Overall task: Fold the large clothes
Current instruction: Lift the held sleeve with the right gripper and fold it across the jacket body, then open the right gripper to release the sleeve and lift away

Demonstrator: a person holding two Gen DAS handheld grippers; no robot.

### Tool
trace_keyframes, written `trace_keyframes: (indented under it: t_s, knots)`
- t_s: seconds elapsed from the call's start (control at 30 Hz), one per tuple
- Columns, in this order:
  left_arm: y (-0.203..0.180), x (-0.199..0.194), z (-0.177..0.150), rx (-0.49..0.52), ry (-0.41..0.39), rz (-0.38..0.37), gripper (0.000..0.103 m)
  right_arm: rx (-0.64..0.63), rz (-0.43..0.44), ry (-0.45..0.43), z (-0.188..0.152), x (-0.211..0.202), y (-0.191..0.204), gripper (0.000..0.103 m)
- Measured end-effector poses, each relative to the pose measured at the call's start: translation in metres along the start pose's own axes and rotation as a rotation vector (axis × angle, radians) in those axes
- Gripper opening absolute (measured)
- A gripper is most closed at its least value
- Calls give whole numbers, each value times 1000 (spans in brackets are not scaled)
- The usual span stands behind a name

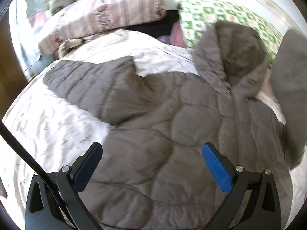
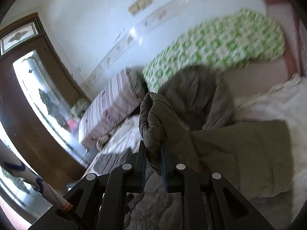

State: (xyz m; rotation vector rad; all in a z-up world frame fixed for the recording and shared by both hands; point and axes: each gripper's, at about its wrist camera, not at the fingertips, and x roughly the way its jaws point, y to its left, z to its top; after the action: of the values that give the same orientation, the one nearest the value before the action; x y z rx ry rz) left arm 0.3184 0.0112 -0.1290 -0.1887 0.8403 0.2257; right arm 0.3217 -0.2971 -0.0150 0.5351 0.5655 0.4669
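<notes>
Grey-brown quilted puffer coat (image 1: 172, 115) lying on the white crumpled bedsheet (image 1: 48, 126), left gripper (image 1: 151, 153) hovering wide open above the coat, right gripper (image 2: 153, 153) pinching the coat's padded sleeve (image 2: 153, 115) narrowly

The jacket (image 1: 172, 118) lies on the bed (image 1: 48, 126). Beyond the jacket, two pillows (image 1: 107, 17) lie side by side, near the wall (image 2: 86, 28).
</notes>
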Motion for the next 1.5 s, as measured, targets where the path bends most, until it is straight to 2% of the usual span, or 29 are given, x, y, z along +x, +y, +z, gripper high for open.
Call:
trace_keyframes:
  t_s: [0.1, 0.3, 0.33, 0.43, 0.57, 0.7, 0.8, 0.93, 0.97, 1.03, 1.17, 1.33, 1.5]
  knots:
    - [18, 1, 5, -62, -6, 29, 103, 23, 9, 90, -21, 42, -8, 15]
    - [28, 3, 8, -69, -8, 51, 103, 99, 5, 254, -65, 106, -33, 16]
    - [30, 3, 9, -75, -9, 53, 103, 114, 9, 280, -70, 114, -35, 21]
    - [29, 3, 9, -90, -8, 49, 103, 164, 44, 362, -85, 130, -41, 56]
    - [22, 1, 9, -68, -17, 49, 103, 126, 86, 362, -78, 119, -30, 56]
    - [18, 1, 10, -70, -22, 19, 103, 108, 80, 245, -47, 81, -34, 62]
    - [7, 4, 10, -38, -20, -5, 103, 112, -4, 157, -26, 51, -51, 62]
    - [-11, 13, 8, 23, -1, -31, 103, 138, -301, 97, -11, 20, -102, 60]
    - [-17, 18, 8, 46, 13, -38, 103, 157, -374, 99, -12, 15, -118, 51]
    - [-24, 27, 7, 68, 33, -40, 103, 210, -457, 120, -15, 9, -148, 39]
    - [-30, 56, 7, 97, 98, -30, 103, 273, -540, 173, -26, 10, -188, 30]
    - [-30, 81, 4, 96, 153, -20, 103, 310, -540, 253, -42, 31, -215, 30]
    - [-26, 79, 6, 98, 145, -31, 103, 241, -589, 259, -39, 29, -201, 30]
